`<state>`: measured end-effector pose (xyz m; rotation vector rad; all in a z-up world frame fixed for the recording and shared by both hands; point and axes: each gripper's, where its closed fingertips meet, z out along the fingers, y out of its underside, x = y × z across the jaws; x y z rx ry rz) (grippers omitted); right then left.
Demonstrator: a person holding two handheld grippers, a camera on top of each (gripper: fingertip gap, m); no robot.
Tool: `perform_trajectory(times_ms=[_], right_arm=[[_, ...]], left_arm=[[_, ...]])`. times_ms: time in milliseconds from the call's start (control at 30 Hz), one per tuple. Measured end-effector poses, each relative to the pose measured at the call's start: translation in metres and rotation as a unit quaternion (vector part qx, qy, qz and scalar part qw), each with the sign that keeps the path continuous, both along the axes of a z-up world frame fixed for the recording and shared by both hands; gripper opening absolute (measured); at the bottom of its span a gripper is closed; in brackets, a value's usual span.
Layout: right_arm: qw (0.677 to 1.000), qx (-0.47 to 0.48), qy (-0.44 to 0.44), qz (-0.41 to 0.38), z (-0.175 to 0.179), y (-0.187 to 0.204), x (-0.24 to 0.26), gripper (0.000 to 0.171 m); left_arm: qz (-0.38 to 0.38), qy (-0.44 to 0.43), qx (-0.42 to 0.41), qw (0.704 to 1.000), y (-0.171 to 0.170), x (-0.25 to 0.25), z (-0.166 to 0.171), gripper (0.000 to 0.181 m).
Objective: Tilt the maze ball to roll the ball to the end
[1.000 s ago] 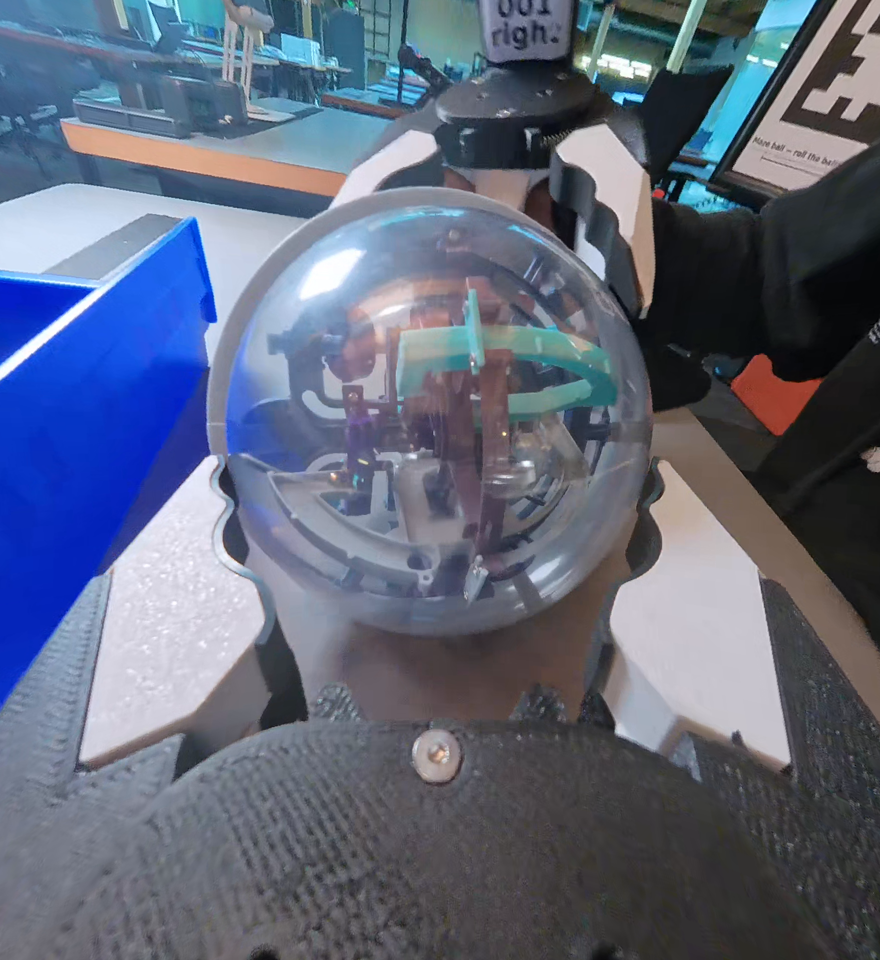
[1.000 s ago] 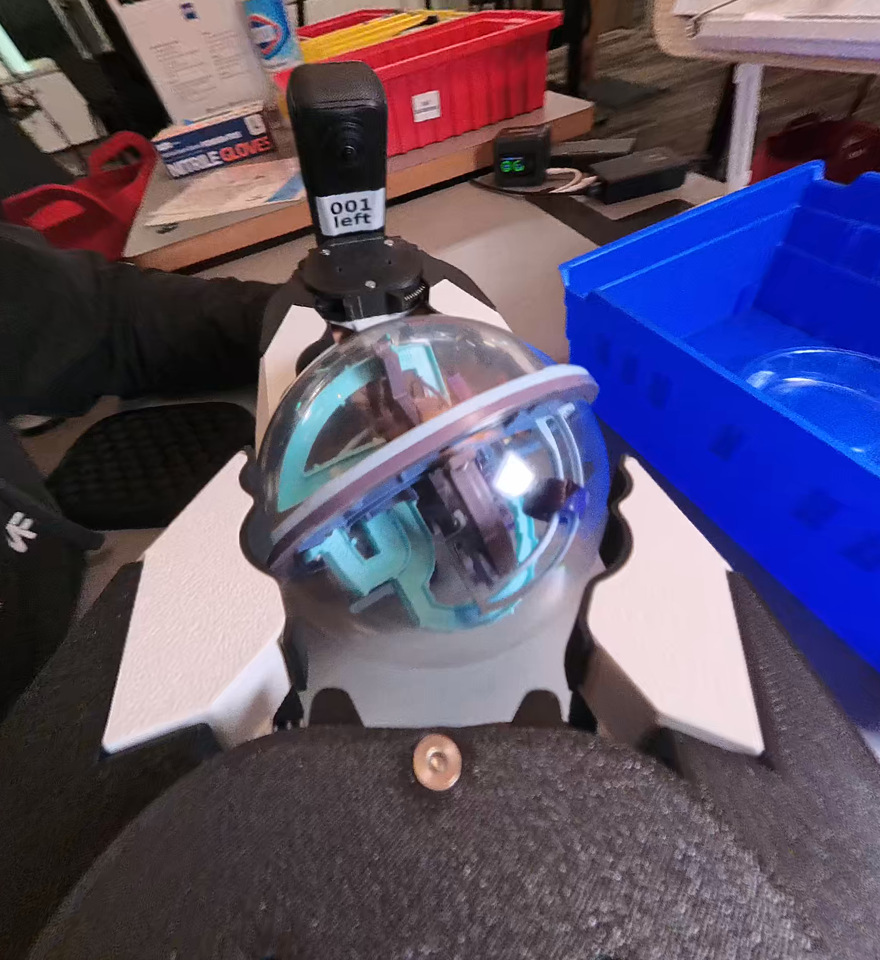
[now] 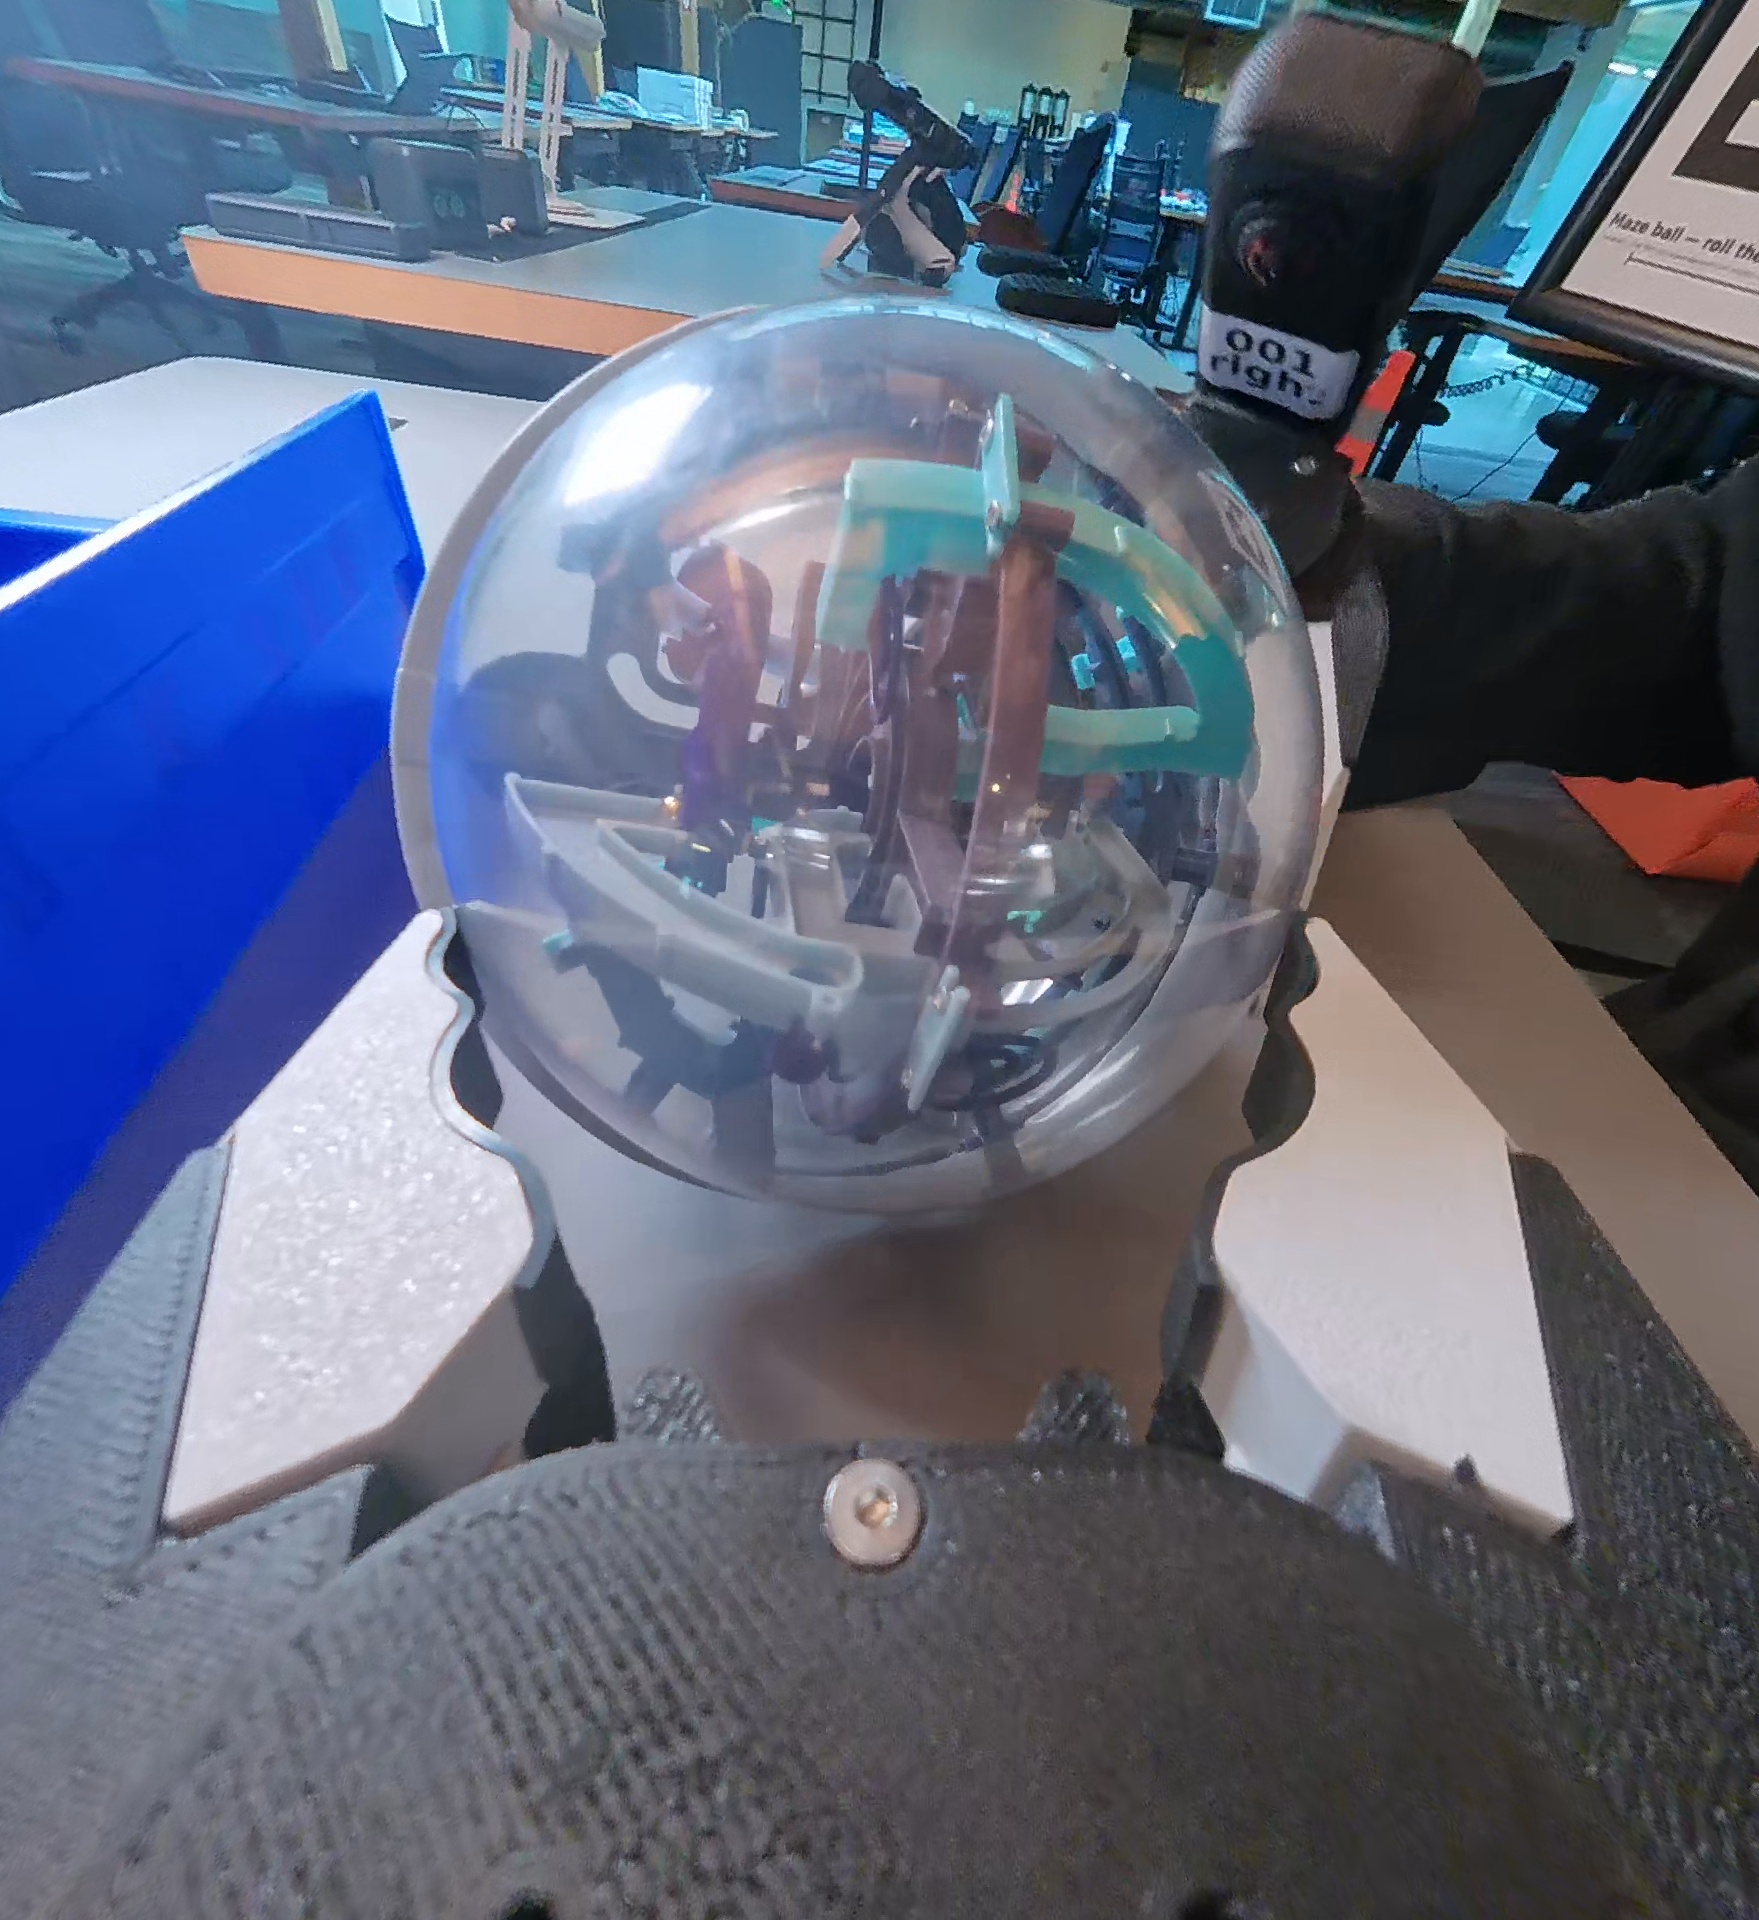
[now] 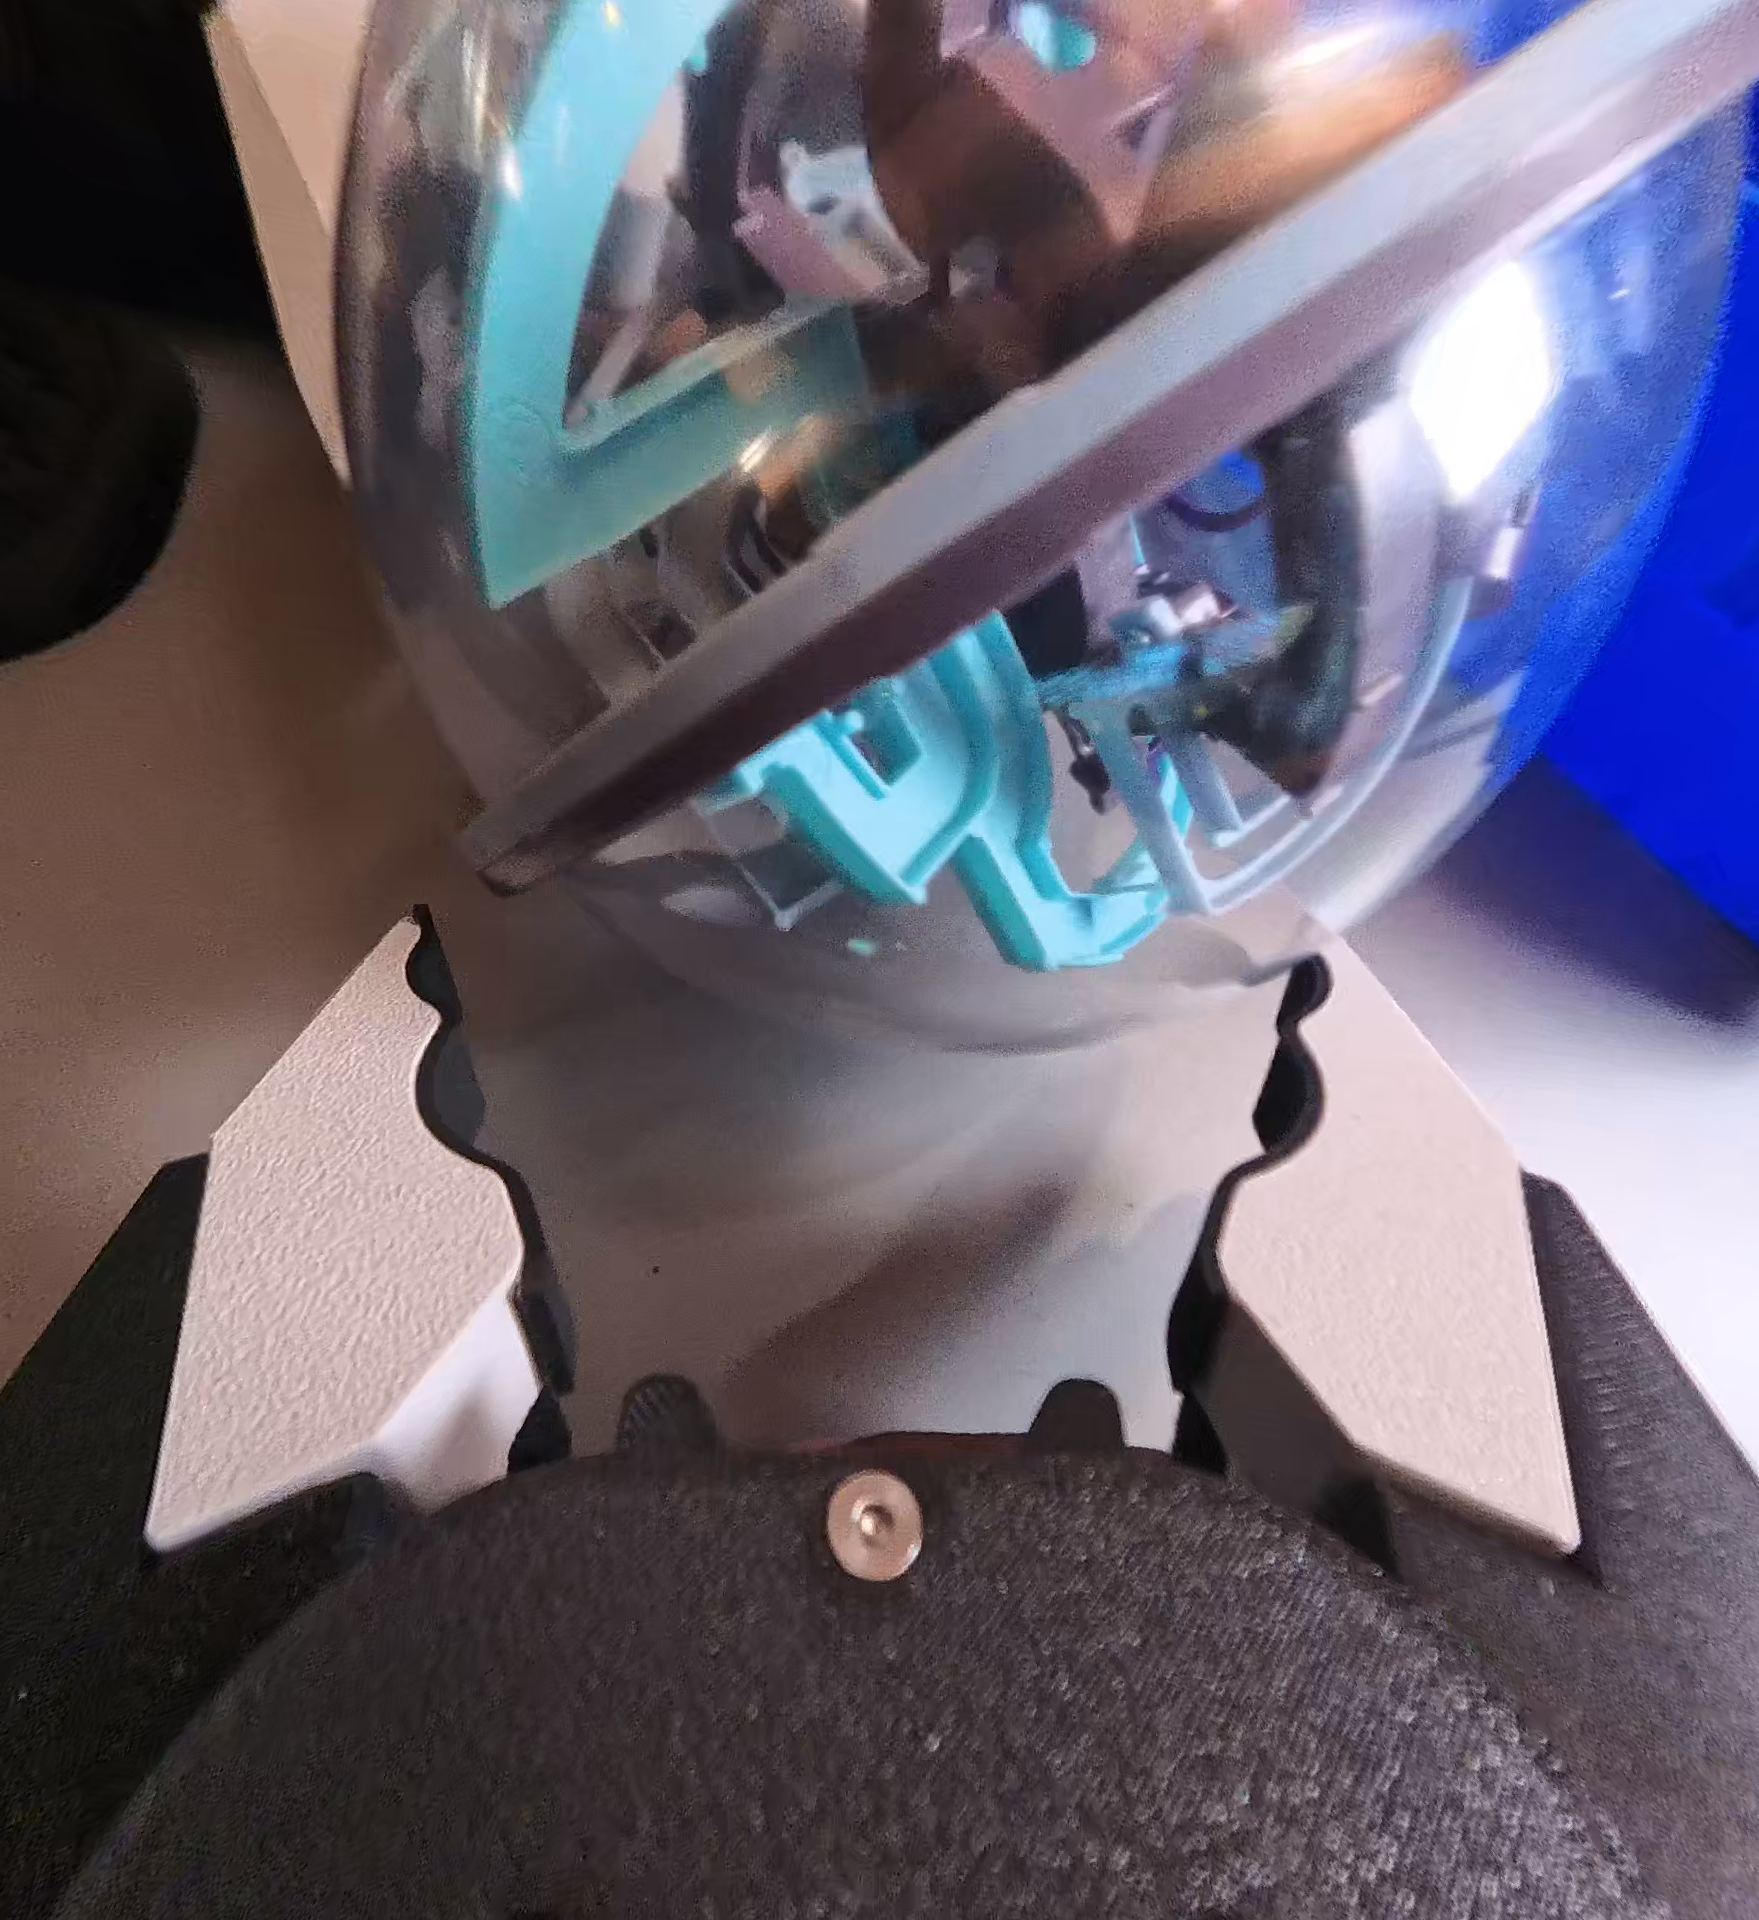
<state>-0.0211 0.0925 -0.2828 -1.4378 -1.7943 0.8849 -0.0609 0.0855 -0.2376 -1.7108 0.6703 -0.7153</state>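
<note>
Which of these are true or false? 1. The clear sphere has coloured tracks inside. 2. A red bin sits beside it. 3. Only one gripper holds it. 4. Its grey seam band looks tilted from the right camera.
1. True: the maze ball shows teal, brown and grey tracks inside.
2. False: the bin beside it is blue.
3. False: the left gripper and the right gripper both have fingers against the sphere, from opposite sides.
4. True: in the right wrist view the band runs diagonally, higher on the right of the picture.
</note>
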Motion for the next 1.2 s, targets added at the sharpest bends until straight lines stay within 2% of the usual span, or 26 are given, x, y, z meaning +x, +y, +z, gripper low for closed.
perform_trajectory(times_ms=[167,367,533,600,700,933,1033,1200], right_arm=[[1.000,-0.003,-0.001,-0.026,-0.009,0.004,-0.009,0.146],[0.999,-0.022,0.002,0.027,-0.007,0.002,-0.006,0.141],[0.998,-0.045,0.023,0.026,0.004,0.016,-0.011,0.134],[0.999,-0.039,0.022,0.025,0.006,0.018,-0.011,0.136],[0.998,-0.057,0.032,0.001,0.012,0.015,-0.012,0.141],[0.994,-0.091,-0.007,-0.067,0.010,-0.001,0.011,0.146],[0.988,-0.123,0.005,-0.092,0.017,-0.011,0.016,0.144],[0.983,-0.141,0.018,-0.114,0.007,-0.010,0.006,0.140]], left_arm=[[0.019,-0.018,-0.017,1.000,-0.004,0.004,0.002,0.145],[-0.059,0.017,0.002,0.998,-0.026,-0.003,-0.002,0.143],[-0.097,-0.002,0.020,0.995,-0.007,-0.016,0.003,0.149],[-0.104,-0.007,0.017,0.994,0.004,-0.013,0.002,0.155],[-0.094,-0.014,0.015,0.995,0.012,-0.013,0.004,0.143],[-0.051,0.004,0.045,0.998,0.000,-0.002,0.006,0.142],[-0.038,0.011,0.047,0.998,0.000,0.001,0.005,0.141],[-0.024,0.034,0.052,0.998,0.000,0.007,0.002,0.140]])
